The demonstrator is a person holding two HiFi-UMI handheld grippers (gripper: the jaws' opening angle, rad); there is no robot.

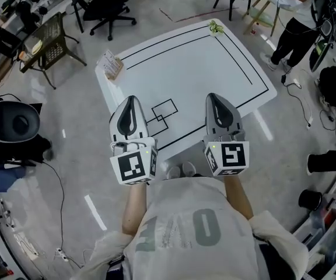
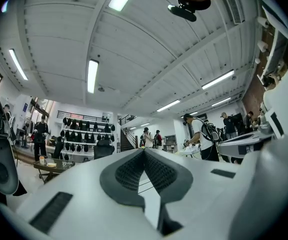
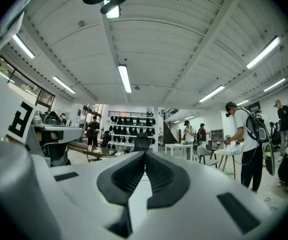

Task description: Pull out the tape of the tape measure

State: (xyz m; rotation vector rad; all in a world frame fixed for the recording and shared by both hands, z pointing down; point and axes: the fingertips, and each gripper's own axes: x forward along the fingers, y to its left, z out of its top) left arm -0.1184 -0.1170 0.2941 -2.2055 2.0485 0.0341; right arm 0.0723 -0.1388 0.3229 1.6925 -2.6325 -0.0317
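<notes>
The pale, glossy floor (image 1: 74, 162) of a big workroom fills the head view. In the middle of it stands a white bench (image 1: 214, 80) with a black rectangle drawn just inside its edges and a few small overlapping squares (image 1: 163, 113) drawn toward its near edge. The person wearing the camera stands at that near edge in a light shirt (image 1: 185, 226), with both forearms raised in front of the chest.

A black office chair (image 1: 111, 7) stands beyond the far edge of the bench, and a mesh-backed chair (image 1: 48, 39) stands off to the left. A second person (image 1: 299, 25) in a white top and dark trousers stands past the far right corner.

The left claw (image 1: 131, 100) and the right claw (image 1: 213, 96) hang side by side over the near part of the bench, well apart. Each has its marker cube (image 1: 135, 167) toward the person. The gripper views look out level across the room at shelves, ceiling lights and people standing.

In the left gripper view the dark ribbed pads (image 2: 129, 173) meet along one line, so this claw is clenched with nothing between them. The right gripper view shows the same clenched, empty state.

Two small things rest on the bench, well away from both claws. A greenish thing (image 1: 216, 27) sits at the far corner and a boxy thing (image 1: 111, 65) at the left corner. They are too small to tell which, if either, is the tape measure.
</notes>
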